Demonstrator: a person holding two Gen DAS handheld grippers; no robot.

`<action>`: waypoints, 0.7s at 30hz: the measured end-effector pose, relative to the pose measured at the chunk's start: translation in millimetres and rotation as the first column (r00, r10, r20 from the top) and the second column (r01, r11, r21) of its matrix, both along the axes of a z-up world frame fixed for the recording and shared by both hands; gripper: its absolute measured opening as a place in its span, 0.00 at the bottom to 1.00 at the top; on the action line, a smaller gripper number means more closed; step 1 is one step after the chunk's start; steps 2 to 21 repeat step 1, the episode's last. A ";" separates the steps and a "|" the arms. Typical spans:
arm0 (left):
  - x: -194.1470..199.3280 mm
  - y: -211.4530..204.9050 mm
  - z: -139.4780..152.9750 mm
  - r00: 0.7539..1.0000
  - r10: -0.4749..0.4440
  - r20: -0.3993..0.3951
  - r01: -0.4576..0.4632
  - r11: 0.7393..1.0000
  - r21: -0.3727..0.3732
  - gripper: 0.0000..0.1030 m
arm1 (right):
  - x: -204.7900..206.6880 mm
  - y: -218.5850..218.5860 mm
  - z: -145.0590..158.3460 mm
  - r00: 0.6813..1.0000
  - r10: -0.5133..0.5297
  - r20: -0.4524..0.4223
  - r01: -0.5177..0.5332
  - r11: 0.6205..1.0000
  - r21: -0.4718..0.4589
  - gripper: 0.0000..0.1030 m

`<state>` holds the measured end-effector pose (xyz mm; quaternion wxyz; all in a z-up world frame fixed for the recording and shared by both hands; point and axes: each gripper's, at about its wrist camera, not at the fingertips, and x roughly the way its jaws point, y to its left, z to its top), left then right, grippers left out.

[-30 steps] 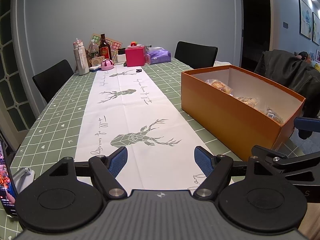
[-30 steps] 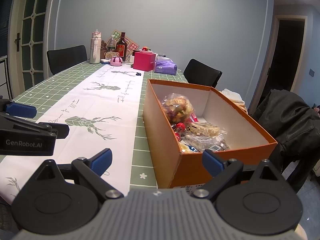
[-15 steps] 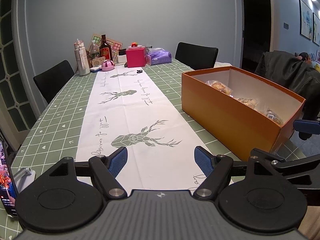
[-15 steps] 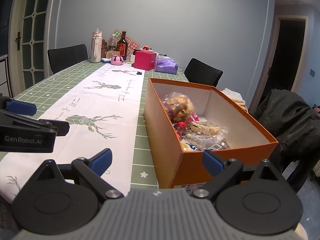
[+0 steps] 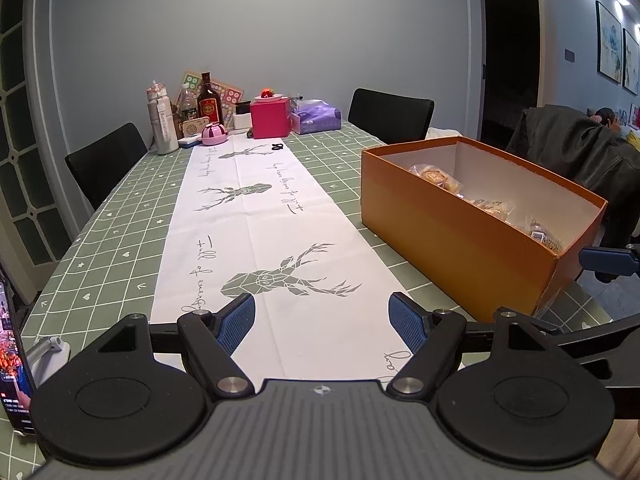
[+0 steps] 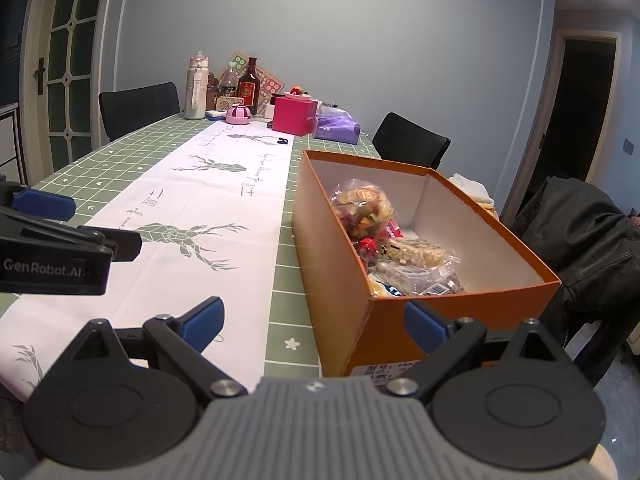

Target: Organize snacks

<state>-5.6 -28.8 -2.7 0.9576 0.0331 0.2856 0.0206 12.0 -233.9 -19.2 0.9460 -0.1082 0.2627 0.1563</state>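
An open orange box [image 6: 332,268] stands on the green checked table, also seen in the left wrist view [image 5: 460,236]. It holds several bagged snacks [image 6: 400,248], bunched along its left side. My right gripper [image 6: 316,324] is open and empty, low at the table's near edge in front of the box's near corner. My left gripper [image 5: 322,322] is open and empty, over the white deer-print runner [image 5: 256,216] to the left of the box. It shows at the left in the right wrist view [image 6: 60,240].
Bottles [image 5: 162,120], a pink box [image 5: 270,118], a purple tissue pack [image 5: 316,116] and small items crowd the table's far end. Black chairs [image 5: 390,114] stand around it. A dark jacket [image 6: 592,236] hangs right of the box. A phone [image 5: 12,360] stands at the near left.
Both views have shifted only slightly; the grippers stay open and nearly still. Nothing on the table has moved.
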 end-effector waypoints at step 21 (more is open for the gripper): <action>0.0 0.1 0.0 1.000 0.000 -0.001 0.000 1.000 0.000 0.87 | -0.1 0.1 0.0 1.000 0.001 0.000 -0.001 1.000 -0.001 0.92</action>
